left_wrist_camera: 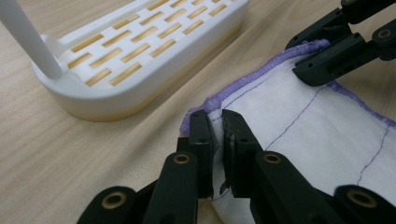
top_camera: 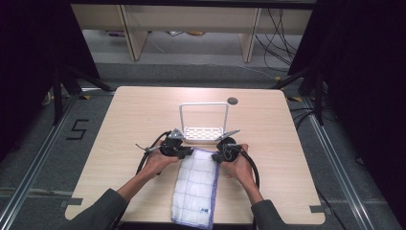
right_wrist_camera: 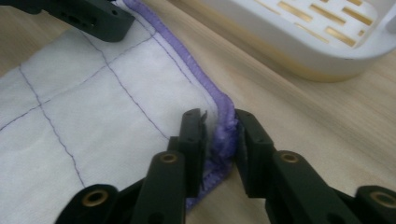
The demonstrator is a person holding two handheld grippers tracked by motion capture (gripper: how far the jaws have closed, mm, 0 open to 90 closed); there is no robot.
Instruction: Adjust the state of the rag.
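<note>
- Left tongs (left_wrist_camera: 217, 140) pinched on cloth (top_camera: 196, 184) corner, lower middle of frame.
- Right tongs (right_wrist_camera: 219, 137) clamped on other corner.
- White rack (top_camera: 205, 132) just above, on table (top_camera: 129, 120).

Both forearms, in grey sleeves, come in from the near edge and angle inward, each bare hand wrapped around a black two-jaw tool. The left tool (top_camera: 186, 152) lies low and nearly level, pointing toward the right one; seen in the left gripper view (left_wrist_camera: 218, 128), its jaws are pinched together on a corner of the white cloth with purple hem (top_camera: 196, 187). The right tool (top_camera: 221, 154) mirrors it, and in the right gripper view (right_wrist_camera: 219, 128) its jaws clamp the bunched hem at the opposite corner.
</note>
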